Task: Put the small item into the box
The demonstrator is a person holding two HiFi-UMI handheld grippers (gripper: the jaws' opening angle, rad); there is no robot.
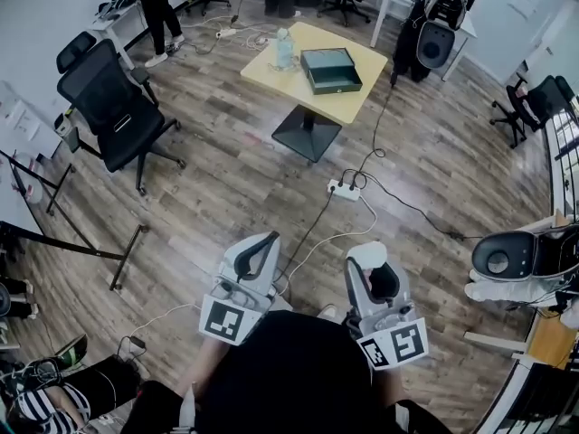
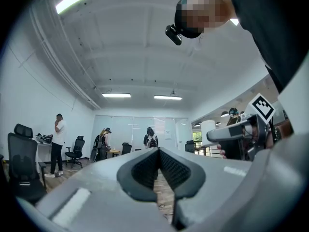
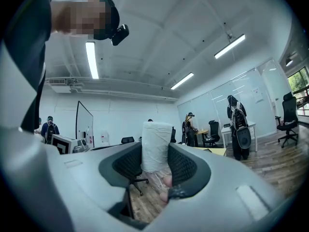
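A dark green open box [image 1: 331,70] sits on a yellow table [image 1: 348,107] far ahead across the room. My right gripper [image 1: 368,262] is held low near my body, shut on a small white plastic-wrapped roll [image 1: 365,255]. In the right gripper view the roll [image 3: 155,151] stands upright between the black pads of the right gripper [image 3: 154,167]. My left gripper [image 1: 268,241] is beside it, shut with nothing in it. In the left gripper view the left gripper [image 2: 159,153] has its jaws closed together.
A clear wrapped item [image 1: 284,48] stands on the table beside the box. A power strip [image 1: 344,189] with trailing cables lies on the wooden floor between me and the table. A black office chair [image 1: 118,116] is at left, a person [image 1: 156,7] stands far left, and a white chair [image 1: 507,260] is at right.
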